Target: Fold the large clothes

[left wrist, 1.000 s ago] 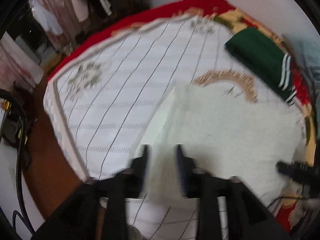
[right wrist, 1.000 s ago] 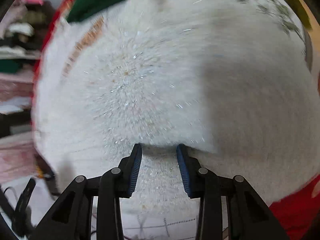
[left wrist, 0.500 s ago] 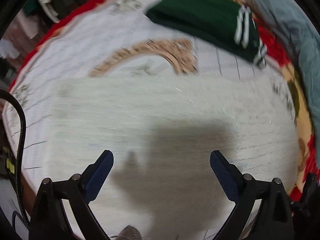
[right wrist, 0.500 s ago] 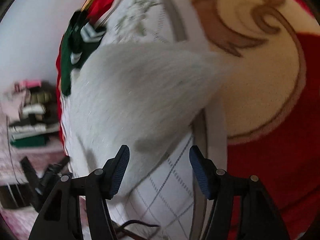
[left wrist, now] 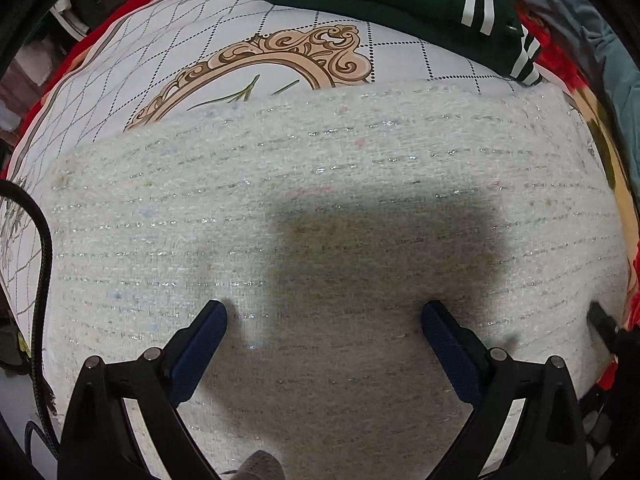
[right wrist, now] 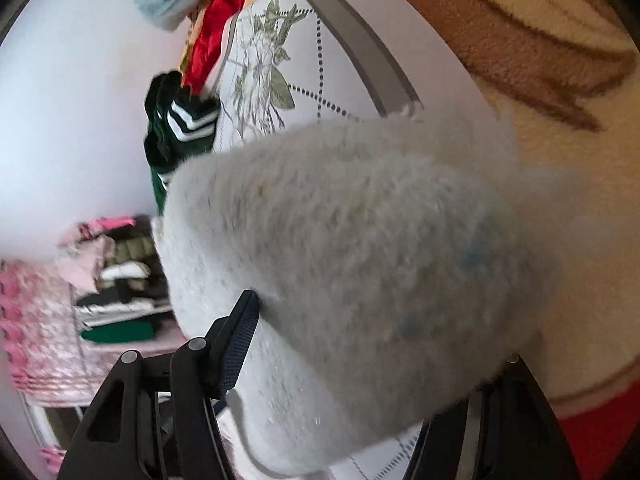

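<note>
The left tool (left wrist: 323,314) hovers with fingers spread wide, holding nothing, over the fuzzy white knitted garment (left wrist: 320,208) lying flat on the white diamond-patterned bedspread (left wrist: 160,64). The right tool (right wrist: 372,320) is spread too, the garment bulging between its fingers

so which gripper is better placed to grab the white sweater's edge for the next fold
Right, probably. The right gripper is open at the white sweater with its thick folded edge between the fingers. The left gripper is open over the sweater's flat middle, with no edge to pinch.
</note>
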`<state>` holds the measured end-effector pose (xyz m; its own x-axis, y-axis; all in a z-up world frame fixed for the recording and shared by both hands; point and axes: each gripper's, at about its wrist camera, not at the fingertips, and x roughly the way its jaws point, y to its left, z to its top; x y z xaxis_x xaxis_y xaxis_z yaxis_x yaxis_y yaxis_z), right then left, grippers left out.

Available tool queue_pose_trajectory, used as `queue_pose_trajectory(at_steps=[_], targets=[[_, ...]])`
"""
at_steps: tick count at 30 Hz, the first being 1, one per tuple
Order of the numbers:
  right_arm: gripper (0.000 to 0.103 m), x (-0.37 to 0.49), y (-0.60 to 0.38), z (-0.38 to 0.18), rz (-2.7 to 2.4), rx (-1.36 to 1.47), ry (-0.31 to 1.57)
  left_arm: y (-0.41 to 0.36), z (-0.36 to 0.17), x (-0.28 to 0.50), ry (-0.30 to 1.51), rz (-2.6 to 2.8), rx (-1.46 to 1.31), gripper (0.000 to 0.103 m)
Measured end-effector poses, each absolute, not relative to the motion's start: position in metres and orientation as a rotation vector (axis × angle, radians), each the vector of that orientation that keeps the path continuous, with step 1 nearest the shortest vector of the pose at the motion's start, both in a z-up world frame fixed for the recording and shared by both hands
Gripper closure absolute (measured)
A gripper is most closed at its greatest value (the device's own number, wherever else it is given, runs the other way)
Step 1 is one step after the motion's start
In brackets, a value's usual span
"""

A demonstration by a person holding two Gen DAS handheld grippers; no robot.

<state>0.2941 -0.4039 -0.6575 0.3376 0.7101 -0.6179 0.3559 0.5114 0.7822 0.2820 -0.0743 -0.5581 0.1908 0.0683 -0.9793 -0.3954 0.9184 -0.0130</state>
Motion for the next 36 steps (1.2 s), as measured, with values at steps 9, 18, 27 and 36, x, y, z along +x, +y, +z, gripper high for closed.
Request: queue_pose_trajectory(at_steps=[9,18,27,36], targets=[[0.059,0.325,-0.381,-0.654,0.378,1.047,1.247,-0.068,-0.563,0.291,1.331,0.311,-0.304,0.002],[0.076,0.333,-0.359,-0.583,0.437,0.916,1.145,-0.066,-0.566,0.324,1.307,0.247,-0.290,0.003],[0.076,0.324,-0.332,-0.471,0.448,0.610,1.008,-0.080,-0.565,0.370,1.264,0.025,-0.405,0.003],[0.076,0.288,-0.239,-0.410,0.644,0.312,1.011,0.035,-0.477,0.245,1.074,0.246,-0.714,0.005]])
